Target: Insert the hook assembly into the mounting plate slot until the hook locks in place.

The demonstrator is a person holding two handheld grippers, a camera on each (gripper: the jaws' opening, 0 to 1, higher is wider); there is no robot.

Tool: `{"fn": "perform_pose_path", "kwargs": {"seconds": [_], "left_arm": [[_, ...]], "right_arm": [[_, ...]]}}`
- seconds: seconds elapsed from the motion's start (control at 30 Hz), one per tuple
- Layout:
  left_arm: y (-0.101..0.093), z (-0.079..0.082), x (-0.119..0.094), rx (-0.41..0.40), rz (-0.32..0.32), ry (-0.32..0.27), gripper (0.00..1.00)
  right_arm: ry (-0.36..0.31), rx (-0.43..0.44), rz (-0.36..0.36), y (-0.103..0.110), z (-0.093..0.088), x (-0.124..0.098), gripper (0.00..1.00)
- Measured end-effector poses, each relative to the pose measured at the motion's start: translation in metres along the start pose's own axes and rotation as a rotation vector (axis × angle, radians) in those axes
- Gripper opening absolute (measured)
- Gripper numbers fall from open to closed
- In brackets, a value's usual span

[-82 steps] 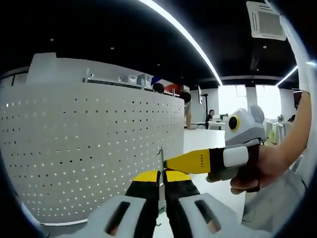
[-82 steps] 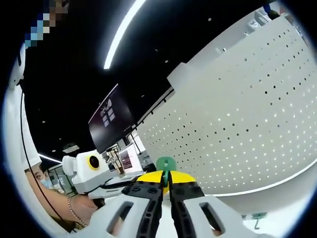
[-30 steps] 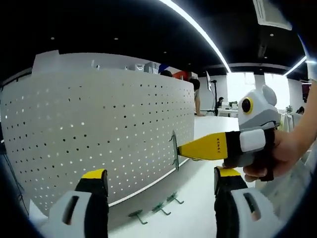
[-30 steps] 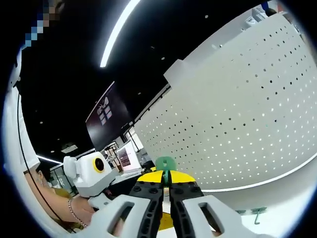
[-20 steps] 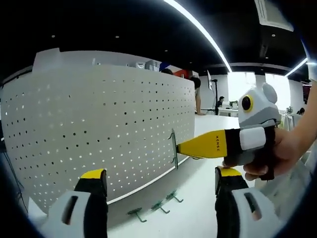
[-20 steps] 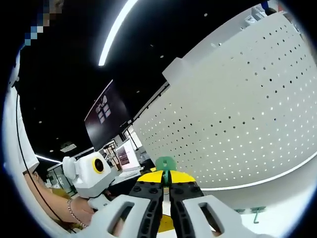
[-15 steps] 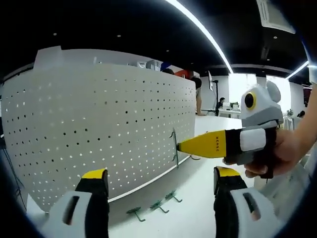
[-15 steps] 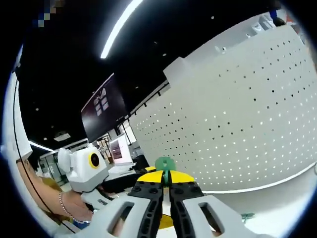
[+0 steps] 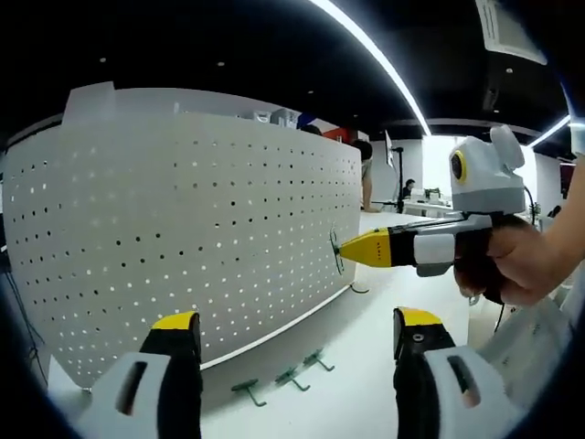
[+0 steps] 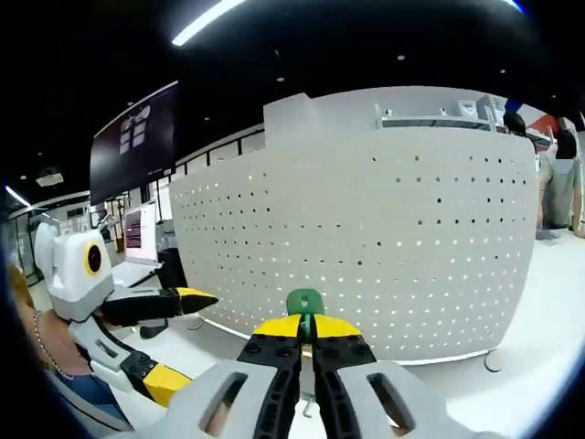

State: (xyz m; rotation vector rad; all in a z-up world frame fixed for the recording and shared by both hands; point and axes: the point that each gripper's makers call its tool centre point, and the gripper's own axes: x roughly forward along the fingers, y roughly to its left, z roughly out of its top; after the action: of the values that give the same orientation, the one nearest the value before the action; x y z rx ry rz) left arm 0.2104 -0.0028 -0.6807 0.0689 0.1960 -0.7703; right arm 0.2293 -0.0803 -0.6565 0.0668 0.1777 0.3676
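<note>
Hook [image 10: 304,302] sits clamped in right gripper [image 10: 306,340] fingers; left gripper [image 9: 292,334] fingers spread wide; three spare hooks [image 9: 283,377] lie below pegboard [image 9: 183,219].

Open-plan office: monitors [image 10: 139,240], ceiling striplights [image 9: 370,55]

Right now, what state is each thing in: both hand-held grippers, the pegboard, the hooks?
Left hand-held gripper: open, holding nothing.
Right hand-held gripper: shut on the green hook, held near the pegboard.
Pegboard: upright on the table.
Three spare hooks: lying loose on the table at the pegboard's foot.
</note>
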Motion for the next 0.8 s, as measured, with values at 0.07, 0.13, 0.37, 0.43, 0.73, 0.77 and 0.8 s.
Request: {"fn": "perform_pose_path", "kwargs": {"seconds": [0.07, 0.13, 0.37, 0.43, 0.73, 0.77, 0.8], "left_arm": [[0.000, 0.000, 0.000, 0.002, 0.000, 0.002, 0.88], [0.001, 0.000, 0.000, -0.001, 0.001, -0.002, 0.88], [0.003, -0.001, -0.003, -0.012, 0.010, -0.010, 0.87], [0.003, -0.003, -0.005, -0.013, 0.013, -0.012, 0.87], [0.006, -0.006, -0.009, -0.020, 0.029, -0.016, 0.88], [0.007, -0.006, -0.009, -0.025, 0.031, -0.018, 0.88], [0.007, -0.007, -0.009, -0.025, 0.032, -0.018, 0.88]], "right_arm": [[0.000, 0.007, -0.004, -0.001, 0.000, 0.000, 0.00], [-0.003, 0.011, -0.004, -0.001, 0.001, 0.000, 0.00], [-0.035, 0.061, -0.026, -0.010, 0.015, 0.009, 0.00], [-0.047, 0.074, -0.036, -0.013, 0.020, 0.013, 0.00], [-0.104, 0.065, -0.048, -0.013, 0.043, 0.026, 0.00], [-0.109, 0.065, -0.049, -0.013, 0.044, 0.026, 0.00], [-0.115, 0.071, -0.052, -0.014, 0.046, 0.028, 0.01]]}}
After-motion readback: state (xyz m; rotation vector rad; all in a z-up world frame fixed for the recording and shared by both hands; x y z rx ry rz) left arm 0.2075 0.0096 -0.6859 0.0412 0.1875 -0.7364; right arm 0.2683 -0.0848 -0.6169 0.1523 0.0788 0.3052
